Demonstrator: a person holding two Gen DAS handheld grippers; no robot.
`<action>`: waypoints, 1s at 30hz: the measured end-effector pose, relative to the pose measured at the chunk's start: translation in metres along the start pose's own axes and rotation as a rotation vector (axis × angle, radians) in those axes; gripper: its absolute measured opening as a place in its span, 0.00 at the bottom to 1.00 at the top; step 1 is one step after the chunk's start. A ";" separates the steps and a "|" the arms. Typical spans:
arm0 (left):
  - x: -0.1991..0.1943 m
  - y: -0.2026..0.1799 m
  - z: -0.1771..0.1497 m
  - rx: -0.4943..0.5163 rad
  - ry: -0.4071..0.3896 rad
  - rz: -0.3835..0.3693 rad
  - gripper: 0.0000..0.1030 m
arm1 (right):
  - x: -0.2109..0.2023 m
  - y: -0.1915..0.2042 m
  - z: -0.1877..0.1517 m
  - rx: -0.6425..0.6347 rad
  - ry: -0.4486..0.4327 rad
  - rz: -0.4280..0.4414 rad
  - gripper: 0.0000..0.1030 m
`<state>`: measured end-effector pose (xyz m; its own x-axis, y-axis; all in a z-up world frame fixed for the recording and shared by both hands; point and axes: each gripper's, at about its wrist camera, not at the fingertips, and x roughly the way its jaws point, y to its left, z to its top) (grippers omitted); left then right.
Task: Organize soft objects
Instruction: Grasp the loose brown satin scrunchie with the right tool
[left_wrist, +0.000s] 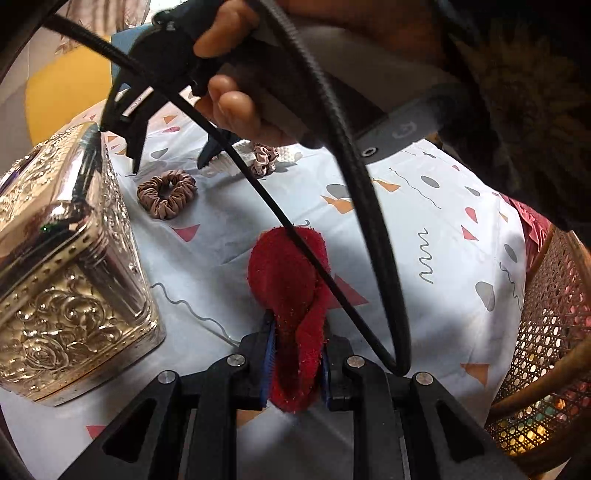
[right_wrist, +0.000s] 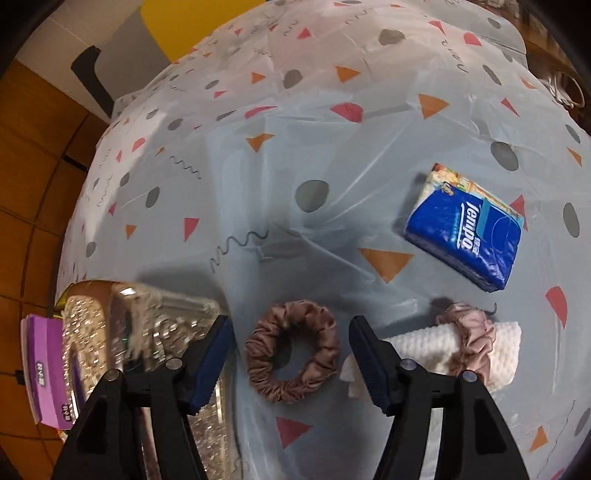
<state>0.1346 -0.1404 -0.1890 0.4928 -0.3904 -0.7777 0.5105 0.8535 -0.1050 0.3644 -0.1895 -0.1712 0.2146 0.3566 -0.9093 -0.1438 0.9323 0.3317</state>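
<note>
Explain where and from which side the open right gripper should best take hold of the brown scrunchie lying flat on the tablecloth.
Probably from straight above, closing across one side of the ring. The brown scrunchie lies flat and clear between the right gripper fingers, so one finger could drop into its hole and the other outside the gathered band, away from the silver box.
</note>
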 end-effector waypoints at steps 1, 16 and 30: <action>0.000 0.000 0.000 -0.003 -0.001 0.000 0.19 | 0.002 -0.003 0.000 0.010 0.010 -0.001 0.64; -0.003 -0.003 -0.003 -0.001 -0.009 0.015 0.20 | 0.015 0.010 -0.005 -0.138 0.075 -0.145 0.36; -0.008 0.002 -0.006 -0.034 0.006 0.029 0.19 | -0.032 -0.042 -0.084 -0.259 0.123 -0.276 0.11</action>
<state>0.1271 -0.1336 -0.1862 0.5032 -0.3630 -0.7842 0.4711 0.8760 -0.1032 0.2824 -0.2449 -0.1767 0.1643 0.0705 -0.9839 -0.3388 0.9408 0.0108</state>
